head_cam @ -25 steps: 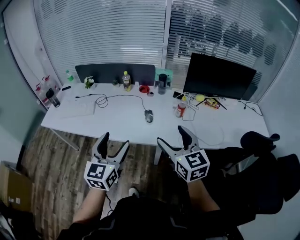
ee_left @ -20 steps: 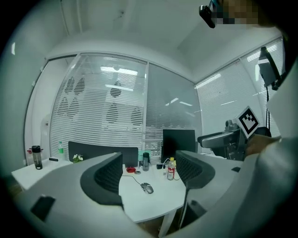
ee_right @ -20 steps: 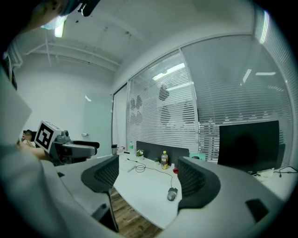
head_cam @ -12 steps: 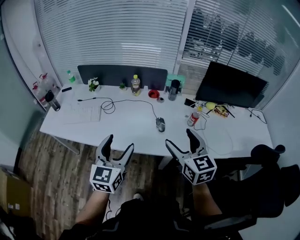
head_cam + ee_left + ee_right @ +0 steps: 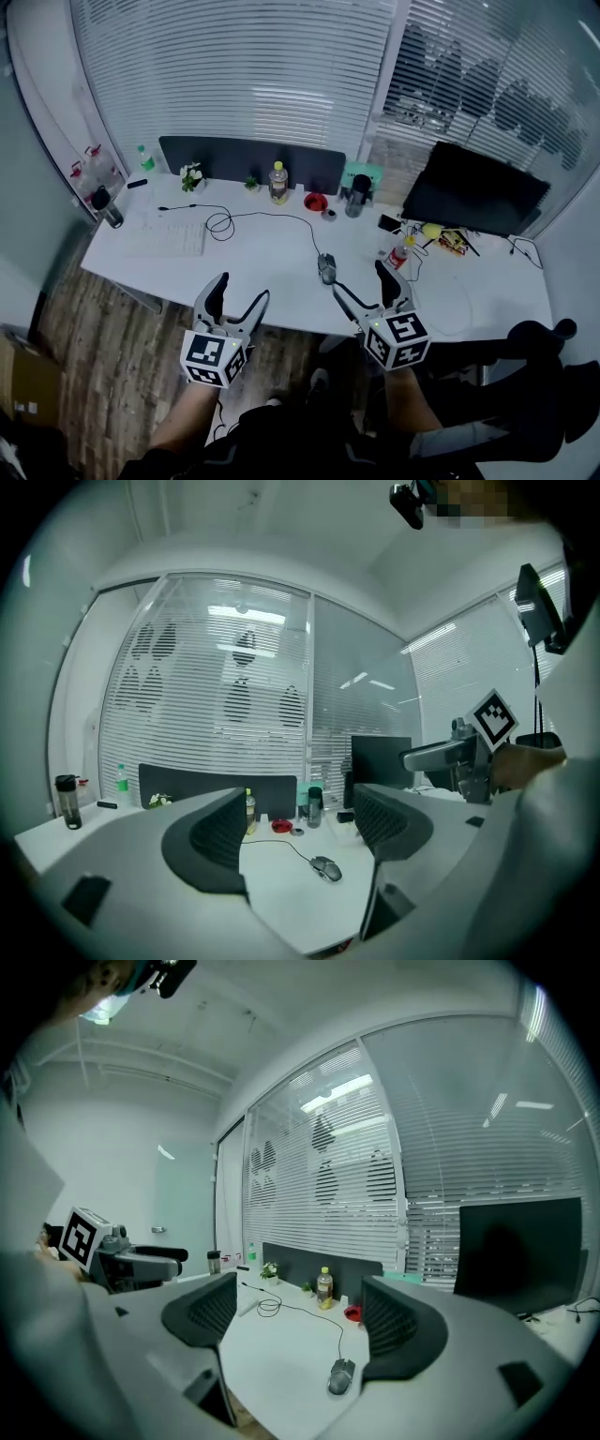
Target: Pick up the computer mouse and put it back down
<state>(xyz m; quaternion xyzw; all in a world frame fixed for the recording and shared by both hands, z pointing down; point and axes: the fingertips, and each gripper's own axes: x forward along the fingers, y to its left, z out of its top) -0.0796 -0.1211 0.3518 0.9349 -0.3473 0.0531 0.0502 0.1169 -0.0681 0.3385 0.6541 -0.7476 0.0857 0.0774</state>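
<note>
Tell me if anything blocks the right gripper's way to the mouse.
Nothing visible does. The right gripper is open near the desk edge, with only bare desk between it and the mouse. The cable trails away behind; the bottle stands aside.

The head view looks steeply down from above and behind the left hand-held gripper [image 5: 241, 289] and right hand-held gripper [image 5: 359, 278], taking in the whole tabletop [image 5: 253, 253] beyond them. Each gripper view sits low behind its own jaws and faces forward across the tabletop's near edge. Each catches the other hand-held gripper at its side. All three share the mouse [image 5: 326, 268], ahead of the jaws, and the monitor [image 5: 473, 197].
</note>
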